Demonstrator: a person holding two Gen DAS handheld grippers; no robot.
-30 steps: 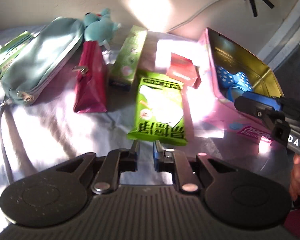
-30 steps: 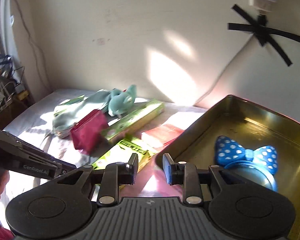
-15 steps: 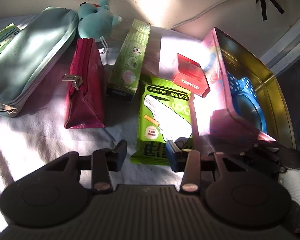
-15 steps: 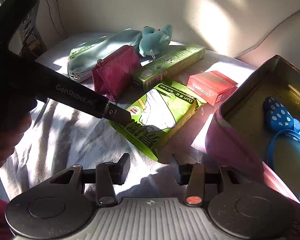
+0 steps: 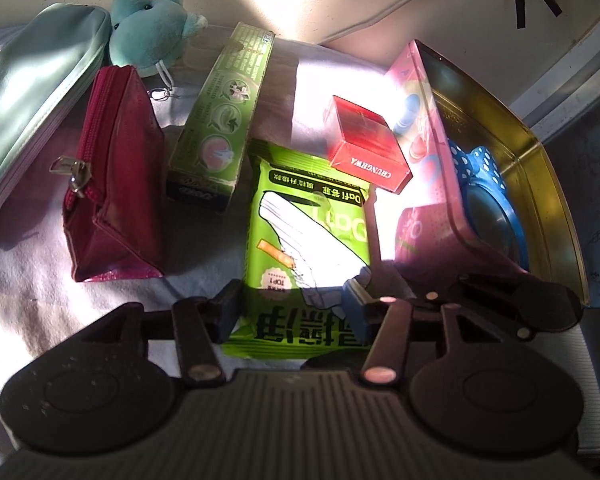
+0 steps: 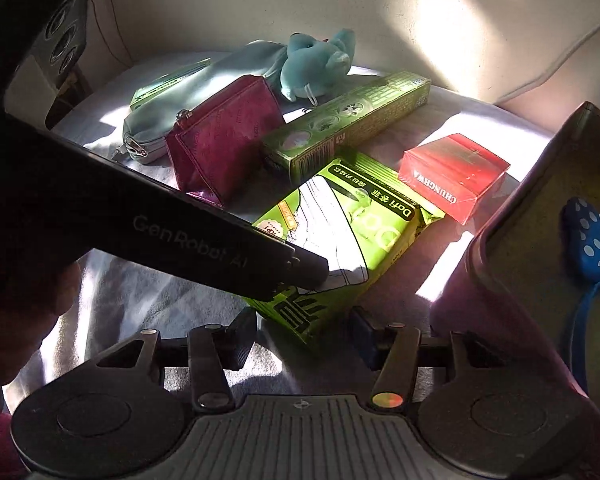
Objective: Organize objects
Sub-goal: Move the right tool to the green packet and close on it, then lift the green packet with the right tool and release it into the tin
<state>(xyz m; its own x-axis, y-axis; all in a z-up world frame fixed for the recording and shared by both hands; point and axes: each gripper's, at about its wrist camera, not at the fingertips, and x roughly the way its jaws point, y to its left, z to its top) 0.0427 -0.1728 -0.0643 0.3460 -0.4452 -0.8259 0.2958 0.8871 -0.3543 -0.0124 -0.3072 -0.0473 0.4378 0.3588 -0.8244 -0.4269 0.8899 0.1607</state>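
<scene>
A green packet (image 5: 312, 236) lies flat on the white cloth; it also shows in the right wrist view (image 6: 340, 232). My left gripper (image 5: 294, 312) is open, its fingers on either side of the packet's near end. My right gripper (image 6: 304, 336) is open, just before the packet's near corner. A pink tin (image 5: 440, 184) with a gold inside holds a blue dotted bow (image 5: 480, 172). A red box (image 5: 366, 152), a long green box (image 5: 224, 112), a magenta pouch (image 5: 116, 184), a teal plush (image 5: 152, 28) and a pale teal case (image 5: 28, 88) lie around.
The left gripper's black body (image 6: 160, 232) crosses the right wrist view from the left. The pink tin's wall (image 6: 512, 280) stands close on the right. A wall runs behind the cloth, with a white cable (image 5: 400, 0) along it.
Both grippers have opened wider and moved forward and down to the green packet. The left fingers now straddle its near end.
</scene>
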